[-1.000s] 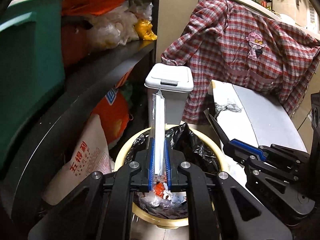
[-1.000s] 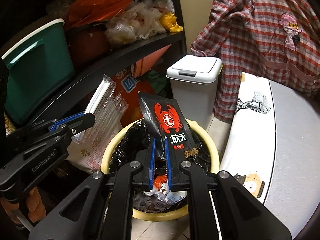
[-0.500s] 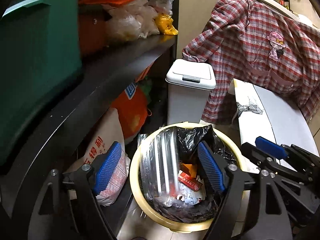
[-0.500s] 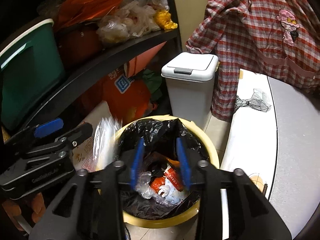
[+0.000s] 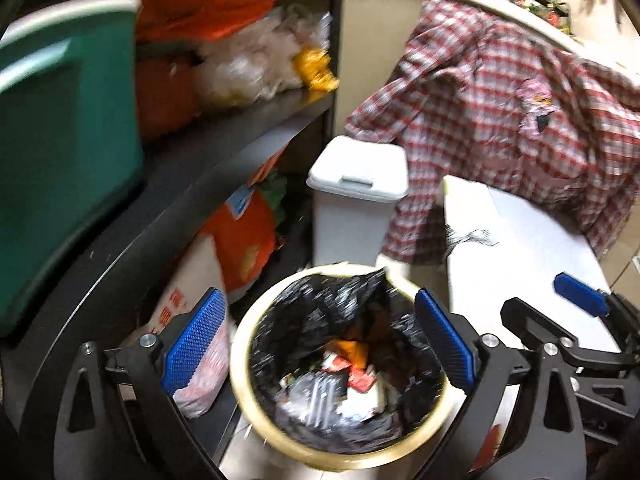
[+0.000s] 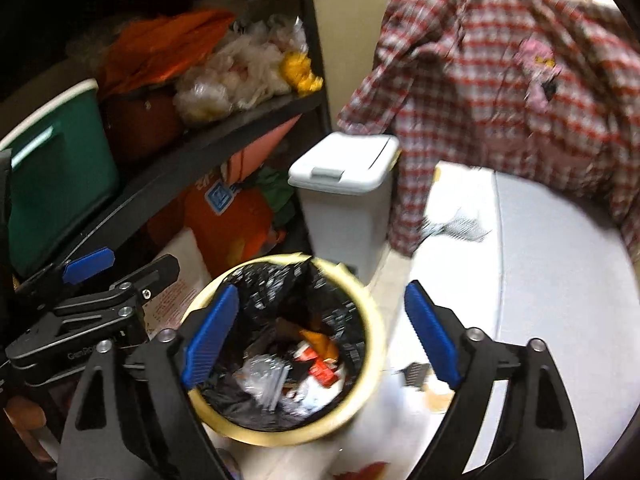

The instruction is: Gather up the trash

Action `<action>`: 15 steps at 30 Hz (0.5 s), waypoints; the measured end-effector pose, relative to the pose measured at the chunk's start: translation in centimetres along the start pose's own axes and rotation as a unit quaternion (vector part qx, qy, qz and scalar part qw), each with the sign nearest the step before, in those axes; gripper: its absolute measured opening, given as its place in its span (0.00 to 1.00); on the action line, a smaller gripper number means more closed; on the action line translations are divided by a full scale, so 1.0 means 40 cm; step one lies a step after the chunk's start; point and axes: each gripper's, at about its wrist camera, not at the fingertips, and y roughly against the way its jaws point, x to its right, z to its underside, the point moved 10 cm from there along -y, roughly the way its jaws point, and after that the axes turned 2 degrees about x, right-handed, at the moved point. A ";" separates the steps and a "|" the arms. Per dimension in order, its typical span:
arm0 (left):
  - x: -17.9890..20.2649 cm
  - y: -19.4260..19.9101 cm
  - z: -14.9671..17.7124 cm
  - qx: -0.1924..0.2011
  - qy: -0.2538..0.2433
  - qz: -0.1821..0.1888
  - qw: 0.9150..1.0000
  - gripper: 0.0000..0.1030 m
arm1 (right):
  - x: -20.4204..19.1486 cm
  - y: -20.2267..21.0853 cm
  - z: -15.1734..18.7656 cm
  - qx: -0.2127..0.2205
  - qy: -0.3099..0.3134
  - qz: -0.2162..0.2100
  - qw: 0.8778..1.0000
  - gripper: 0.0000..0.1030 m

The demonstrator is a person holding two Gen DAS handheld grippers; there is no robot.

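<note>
Left tool point(image 5: 316, 344): I hold it above the yellow bin point(image 5: 240, 364), pads spread wide, nothing between them.
Right tool point(image 6: 322, 334): also gaping and empty; it hangs over the bin's right half, one pad over the liner, the other past the rim toward the white surface point(image 6: 560, 280).
Trash point(image 5: 340, 380): wrappers and crumpled plastic lie at the bottom of the black liner point(image 5: 320, 300), straight below and ahead of both tools.
Loose scrap: a small dark piece point(image 6: 414, 374) lies just outside the rim, under my right pad; blur hides what it is.
Nearer hand: the right, by my reckoning.
Long axis: I cannot tell.
Next move, as I judge it: swing right and down, away from the bin.
</note>
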 end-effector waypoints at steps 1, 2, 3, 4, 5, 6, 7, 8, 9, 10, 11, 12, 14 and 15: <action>0.028 0.016 -0.015 0.014 -0.009 0.005 1.000 0.92 | 0.012 0.019 -0.010 0.008 0.003 0.006 1.000 0.85; 0.045 0.026 -0.022 0.022 -0.014 0.008 1.000 0.93 | 0.032 0.047 -0.024 0.020 0.007 0.015 1.000 0.86; 0.073 0.043 -0.036 0.035 -0.021 0.014 0.999 0.93 | 0.052 0.073 -0.037 0.030 0.008 0.023 0.999 0.87; 0.094 0.054 -0.045 0.044 -0.026 0.018 0.999 0.93 | 0.069 0.093 -0.046 0.038 0.007 0.030 0.999 0.88; 0.118 0.066 -0.054 0.053 -0.031 0.022 0.998 0.93 | 0.093 0.120 -0.057 0.049 0.004 0.039 0.998 0.88; 0.143 0.079 -0.063 0.061 -0.036 0.027 0.997 0.93 | 0.110 0.139 -0.064 0.055 0.002 0.044 0.998 0.89; 0.159 0.087 -0.069 0.065 -0.038 0.031 0.997 0.93 | 0.140 0.171 -0.073 0.067 -0.001 0.054 0.996 0.90; 0.184 0.099 -0.076 0.070 -0.040 0.040 0.996 0.93 | 0.161 0.192 -0.080 0.075 -0.004 0.063 0.995 0.90; 0.207 0.111 -0.083 0.076 -0.042 0.049 0.995 0.93 | 0.178 0.210 -0.084 0.081 -0.006 0.070 0.994 0.91; 0.224 0.119 -0.089 0.080 -0.043 0.054 0.994 0.93 | 0.204 0.237 -0.089 0.092 -0.008 0.080 0.993 0.91; 0.248 0.130 -0.096 0.086 -0.047 0.060 0.993 0.93 | 0.220 0.254 -0.091 0.098 -0.010 0.087 0.991 0.91; 0.264 0.136 -0.101 0.090 -0.050 0.065 0.993 0.93 | 0.246 0.280 -0.093 0.109 -0.013 0.100 0.989 0.92; 0.313 0.152 -0.111 0.099 -0.058 0.079 0.990 0.93 | 0.278 0.311 -0.092 0.123 -0.019 0.116 0.985 0.92; 0.337 0.160 -0.115 0.104 -0.062 0.086 0.989 0.93 | 0.295 0.329 -0.090 0.132 -0.022 0.126 0.983 0.92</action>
